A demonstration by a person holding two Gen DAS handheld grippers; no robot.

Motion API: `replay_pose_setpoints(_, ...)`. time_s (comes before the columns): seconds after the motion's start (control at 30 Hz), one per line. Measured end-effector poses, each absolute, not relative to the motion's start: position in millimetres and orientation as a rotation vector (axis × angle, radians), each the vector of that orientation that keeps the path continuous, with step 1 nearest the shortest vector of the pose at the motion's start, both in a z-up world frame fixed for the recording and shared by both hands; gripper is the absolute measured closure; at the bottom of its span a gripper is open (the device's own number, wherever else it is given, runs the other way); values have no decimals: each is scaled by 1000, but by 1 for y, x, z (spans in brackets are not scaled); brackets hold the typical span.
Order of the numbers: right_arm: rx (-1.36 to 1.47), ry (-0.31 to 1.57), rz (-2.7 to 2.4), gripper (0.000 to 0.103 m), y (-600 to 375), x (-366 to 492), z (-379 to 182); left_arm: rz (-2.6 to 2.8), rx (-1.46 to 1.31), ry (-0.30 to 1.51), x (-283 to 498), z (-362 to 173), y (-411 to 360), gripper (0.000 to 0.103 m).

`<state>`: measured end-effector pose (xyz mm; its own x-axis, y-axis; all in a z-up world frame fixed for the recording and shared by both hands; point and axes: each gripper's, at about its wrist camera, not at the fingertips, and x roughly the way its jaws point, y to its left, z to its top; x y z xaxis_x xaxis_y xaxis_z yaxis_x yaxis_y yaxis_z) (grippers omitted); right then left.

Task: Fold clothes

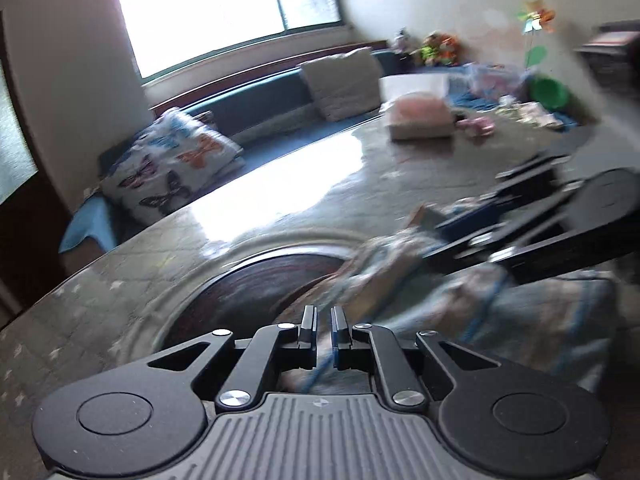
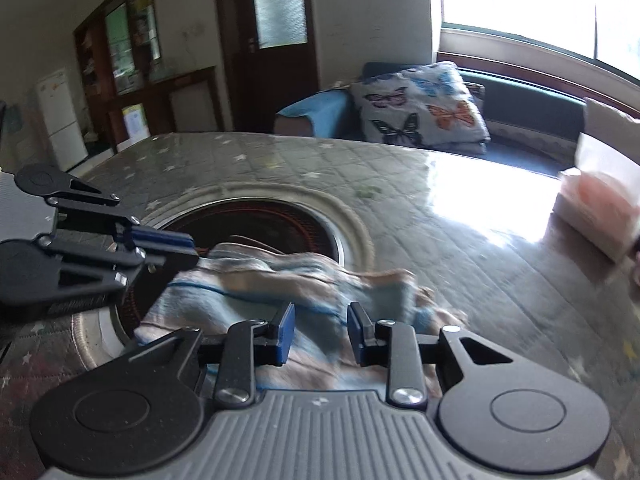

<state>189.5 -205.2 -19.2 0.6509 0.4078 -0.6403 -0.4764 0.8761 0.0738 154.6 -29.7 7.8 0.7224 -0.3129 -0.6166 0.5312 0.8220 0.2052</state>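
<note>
Cloth (image 2: 280, 280) bunched on table (image 2: 460, 248), half over round inset (image 2: 256, 216). Left gripper (image 1: 324, 336) nearly shut, pinching an edge; right gripper (image 2: 320, 332) parted, gripping nothing. Risks: edge slipping, fold collapsing.

A rumpled pale blue-and-beige striped cloth (image 2: 280, 288) lies bunched on the table, partly over a round inset.

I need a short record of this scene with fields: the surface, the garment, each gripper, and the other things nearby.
surface: quilted table with round dark inset
garment: striped cloth, crumpled, partly over the inset
left gripper: nearly shut, a blue thread of the cloth between its fingers
right gripper: open above the cloth
nearby: butterfly pillow, tissue box
</note>
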Motion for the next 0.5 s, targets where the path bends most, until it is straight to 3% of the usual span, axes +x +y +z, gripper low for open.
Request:
replay_pose_setpoints(0.17,-142,716,487,78,-191,209,-26,-507,417,642,171,-7,-51,94)
replay_pose_setpoints(0.5,-103,685,427,74,-214,212,-16,-538,395,617,183,-2,-66,94)
